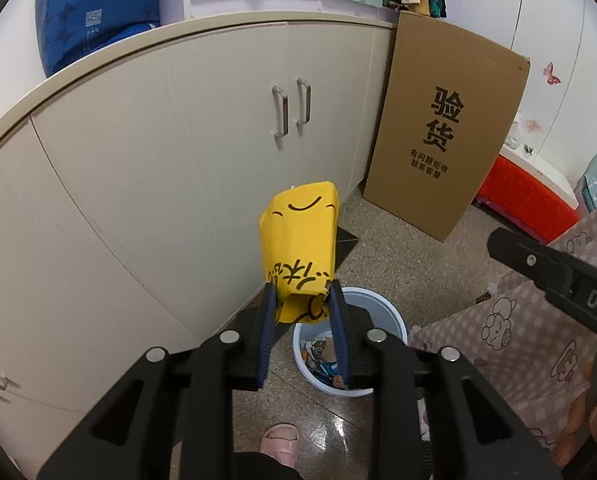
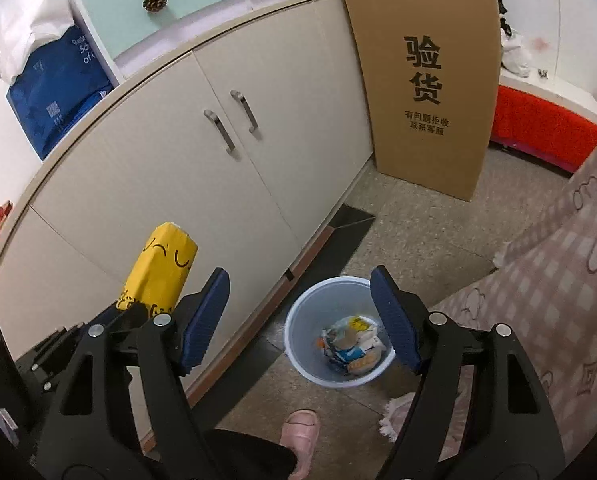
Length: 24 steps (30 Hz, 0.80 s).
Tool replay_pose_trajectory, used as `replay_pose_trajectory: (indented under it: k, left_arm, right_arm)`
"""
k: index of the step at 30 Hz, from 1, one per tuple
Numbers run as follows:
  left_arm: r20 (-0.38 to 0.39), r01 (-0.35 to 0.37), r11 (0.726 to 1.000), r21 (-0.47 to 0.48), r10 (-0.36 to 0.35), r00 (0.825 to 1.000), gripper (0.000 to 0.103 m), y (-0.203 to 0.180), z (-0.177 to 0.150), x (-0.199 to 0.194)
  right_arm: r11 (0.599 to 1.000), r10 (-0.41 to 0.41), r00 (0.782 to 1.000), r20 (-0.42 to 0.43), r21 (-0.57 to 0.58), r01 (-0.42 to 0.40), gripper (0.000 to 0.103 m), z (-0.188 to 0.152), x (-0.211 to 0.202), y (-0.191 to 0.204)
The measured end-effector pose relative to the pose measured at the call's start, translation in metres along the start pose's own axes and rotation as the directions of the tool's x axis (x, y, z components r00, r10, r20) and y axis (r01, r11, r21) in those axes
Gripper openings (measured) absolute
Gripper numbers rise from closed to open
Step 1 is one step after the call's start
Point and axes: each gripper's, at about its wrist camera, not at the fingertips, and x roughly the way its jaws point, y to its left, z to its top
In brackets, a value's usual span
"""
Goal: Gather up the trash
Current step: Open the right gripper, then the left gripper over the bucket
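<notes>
My left gripper (image 1: pixel 303 300) is shut on a yellow paper package (image 1: pixel 298 244) with black drawings, held upright in the air above the near rim of a pale blue trash bin (image 1: pixel 394 316). The package also shows in the right wrist view (image 2: pixel 160 270), at the left beside my right gripper. My right gripper (image 2: pixel 298 304) is open and empty, above the same bin (image 2: pixel 298 332), which stands on the floor and holds several crumpled wrappers (image 2: pixel 354 344).
A beige cabinet (image 1: pixel 158 160) runs along the left. A tall cardboard sheet (image 1: pixel 442 132) leans at its far end. A bed with pink checked cover (image 2: pixel 558 280) is at the right. A pink slipper (image 2: pixel 302 436) is near the bin.
</notes>
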Motion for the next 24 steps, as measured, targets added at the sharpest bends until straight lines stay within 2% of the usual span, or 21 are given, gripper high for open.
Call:
replay_pose_trajectory:
  k: [13, 24]
  left_arm:
    - [0.026, 0.017, 0.999, 0.032, -0.018, 0.999, 0.026, -0.023, 0.006, -0.016]
    - [0.047, 0.028, 0.996, 0.084, -0.032, 0.998, 0.026, -0.054, 0.021, -0.018]
  right_arm:
    - [0.999, -0.048, 0.994, 0.100, -0.017, 0.050, 0.078, -0.003, -0.051, -0.002]
    - [0.996, -0.084, 0.978, 0.192, 0.046, 0.077, 0.082, -0.001, -0.080, -0.025]
